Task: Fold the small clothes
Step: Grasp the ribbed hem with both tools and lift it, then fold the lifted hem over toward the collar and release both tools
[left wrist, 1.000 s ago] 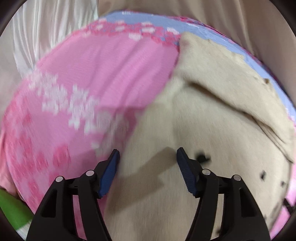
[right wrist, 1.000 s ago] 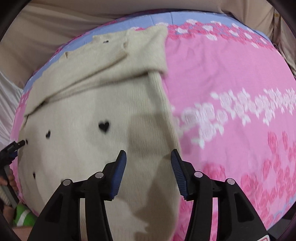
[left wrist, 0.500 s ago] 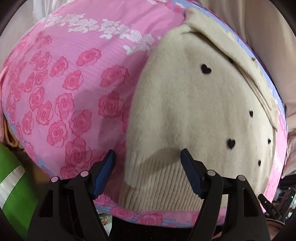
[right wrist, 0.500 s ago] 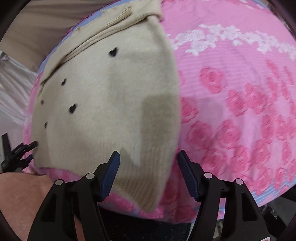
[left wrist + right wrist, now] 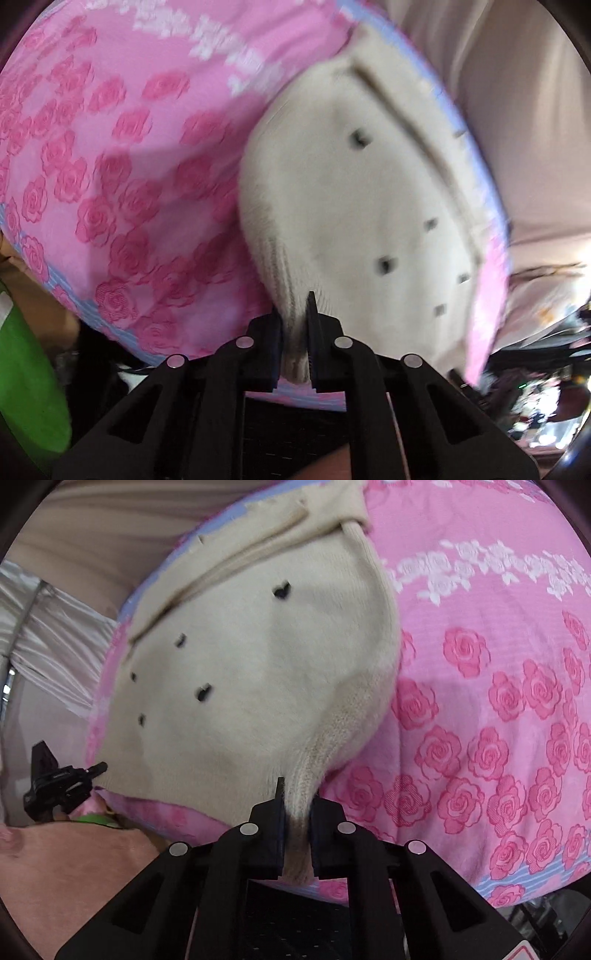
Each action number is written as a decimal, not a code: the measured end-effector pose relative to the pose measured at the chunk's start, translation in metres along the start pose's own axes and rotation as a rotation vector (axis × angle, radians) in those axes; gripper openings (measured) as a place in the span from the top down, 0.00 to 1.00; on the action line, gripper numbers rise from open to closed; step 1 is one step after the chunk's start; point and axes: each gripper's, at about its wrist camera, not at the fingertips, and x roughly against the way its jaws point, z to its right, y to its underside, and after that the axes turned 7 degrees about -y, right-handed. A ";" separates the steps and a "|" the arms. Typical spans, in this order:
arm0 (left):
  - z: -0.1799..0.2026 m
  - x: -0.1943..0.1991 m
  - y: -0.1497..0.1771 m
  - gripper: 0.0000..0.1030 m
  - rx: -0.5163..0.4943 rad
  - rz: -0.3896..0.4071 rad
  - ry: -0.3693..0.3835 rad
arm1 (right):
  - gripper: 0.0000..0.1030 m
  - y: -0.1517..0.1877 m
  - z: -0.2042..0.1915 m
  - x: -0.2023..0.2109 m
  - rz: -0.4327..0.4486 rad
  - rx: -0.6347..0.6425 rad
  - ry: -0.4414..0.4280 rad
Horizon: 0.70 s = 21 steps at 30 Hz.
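- Cream sweater (image 5: 258, 686): ribbed hem (image 5: 291, 332) pinched as left gripper (image 5: 294, 321) and right gripper (image 5: 297, 805) close.
- Lift both corners evenly; fold toward collar, hem taut over pink sheet (image 5: 498, 686).

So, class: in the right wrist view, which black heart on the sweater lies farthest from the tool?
The clear heart near the folded sleeve, above the others.
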 end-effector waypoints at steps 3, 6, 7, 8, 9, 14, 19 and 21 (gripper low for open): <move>0.018 0.027 -0.008 0.91 0.010 0.081 0.086 | 0.91 -0.020 -0.010 0.024 0.090 0.007 -0.032; 0.040 0.054 -0.028 0.91 0.001 0.170 0.159 | 0.91 -0.047 -0.024 0.047 0.186 0.032 -0.061; 0.049 0.066 -0.038 0.91 -0.008 0.211 0.180 | 0.91 -0.056 -0.029 0.055 0.220 0.043 -0.067; 0.055 0.074 -0.047 0.91 -0.012 0.236 0.192 | 0.91 -0.065 -0.033 0.064 0.255 0.051 -0.075; 0.061 0.081 -0.057 0.92 -0.016 0.270 0.213 | 0.91 -0.075 -0.037 0.072 0.292 0.058 -0.084; 0.098 0.094 -0.106 0.92 -0.029 0.397 0.264 | 0.91 -0.127 -0.039 0.097 0.418 0.080 -0.122; 0.134 0.095 -0.162 0.92 -0.054 0.472 0.251 | 0.91 -0.179 -0.042 0.090 0.494 0.099 -0.119; 0.148 0.092 -0.183 0.92 -0.062 0.488 0.241 | 0.91 -0.205 -0.038 0.081 0.513 0.090 -0.107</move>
